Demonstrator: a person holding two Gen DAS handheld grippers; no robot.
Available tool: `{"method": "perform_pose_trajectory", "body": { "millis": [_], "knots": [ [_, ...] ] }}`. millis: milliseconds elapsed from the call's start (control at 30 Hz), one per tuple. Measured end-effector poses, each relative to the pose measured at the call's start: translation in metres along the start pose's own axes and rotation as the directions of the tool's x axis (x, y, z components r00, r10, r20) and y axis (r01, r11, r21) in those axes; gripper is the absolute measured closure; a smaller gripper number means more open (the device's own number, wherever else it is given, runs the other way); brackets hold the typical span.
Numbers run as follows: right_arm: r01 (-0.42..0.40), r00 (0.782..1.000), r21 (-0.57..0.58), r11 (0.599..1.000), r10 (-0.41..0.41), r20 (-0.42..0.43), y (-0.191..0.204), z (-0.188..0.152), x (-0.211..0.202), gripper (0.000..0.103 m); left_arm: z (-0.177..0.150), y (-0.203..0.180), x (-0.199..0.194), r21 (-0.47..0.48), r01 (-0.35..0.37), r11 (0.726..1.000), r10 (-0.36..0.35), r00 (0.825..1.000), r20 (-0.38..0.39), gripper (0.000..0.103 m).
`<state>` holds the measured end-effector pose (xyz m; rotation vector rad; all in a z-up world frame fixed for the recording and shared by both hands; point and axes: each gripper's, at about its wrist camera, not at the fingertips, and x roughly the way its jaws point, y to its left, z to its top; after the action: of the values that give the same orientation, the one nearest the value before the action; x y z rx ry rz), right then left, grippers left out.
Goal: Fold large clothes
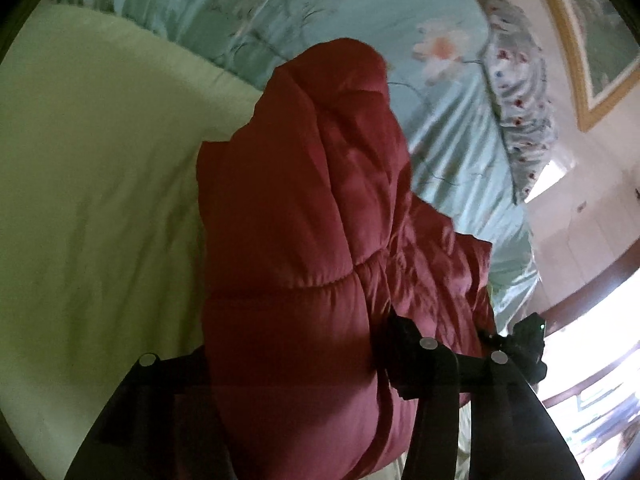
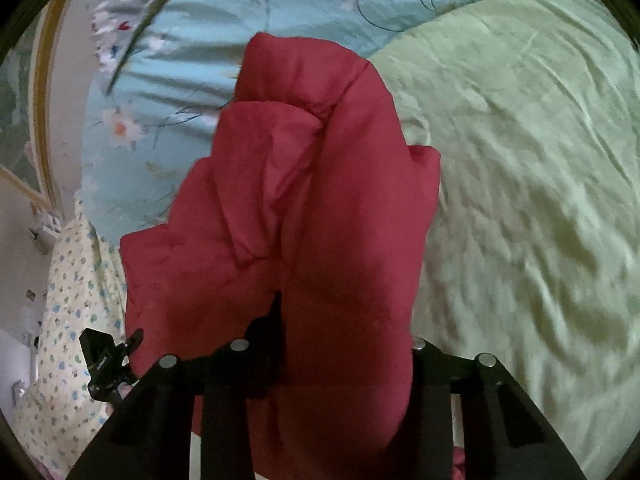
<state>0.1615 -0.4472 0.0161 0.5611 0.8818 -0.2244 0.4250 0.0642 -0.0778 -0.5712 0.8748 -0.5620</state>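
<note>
- Both tongs hold the same red puffer jacket. Your left gripper has its fingers either side of a thick padded roll, pinching it; your right gripper does the same w/ a second bunch.
- Jacket hangs bunched and lifted off the bed, trailing away from both cameras. Below it: pale green sheet on one side, teal floral quilt on the other.
- In left wrist view, the other gripper's black tip shows just beside the jacket's right edge, so the two grips sit close together.
- Risk 1: fabric looks slick and padding compressible. My judgement: a fast swing could let the roll squeeze out of the jaws. Cause: bulk grip, not an edge or seam.
- Risk 2: jacket is wadded, no hem, collar or sleeve end identifiable. Laying it down as is prob. gives a lump, not a flat panel to fold.
- Risk 3: grips close together, so little spread avail. to tension the cloth.
- Room: green sheet is broad and bare in both views; best landing zone. Floral pillow and framed picture on the wall sit at the far side; keep the swing off that end.
- Bed edges not clearly visible; cannot tell the margin near you.
</note>
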Motion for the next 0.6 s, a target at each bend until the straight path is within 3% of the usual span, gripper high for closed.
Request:
{"method": "perform_pose_trajectory", "body": {
  "millis": [233, 467, 600],
  "knots": [
    [-0.045, 0.999, -0.028, 0.999, 0.045, -0.001, 0.01, -0.047, -0.042, 0.069, -0.055, -0.009, -0.06, 0.033, 0.023, 0.999, -0.023, 0.999, 0.022, 0.058],
    [-0.093, 0.996, -0.026, 0.995, 0.092, -0.021, 0.005, -0.101, -0.069, 0.069, -0.116, 0.01, -0.126, -0.044, 0.059, 0.997, -0.057, 0.997, 0.054, 0.058],
    [-0.088, 0.996, -0.034, 0.995, 0.088, -0.016, 0.005, -0.126, -0.082, 0.069, -0.14, 0.019, -0.164, -0.033, 0.047, 0.998, -0.046, 0.998, 0.042, 0.058]
  ]
}}
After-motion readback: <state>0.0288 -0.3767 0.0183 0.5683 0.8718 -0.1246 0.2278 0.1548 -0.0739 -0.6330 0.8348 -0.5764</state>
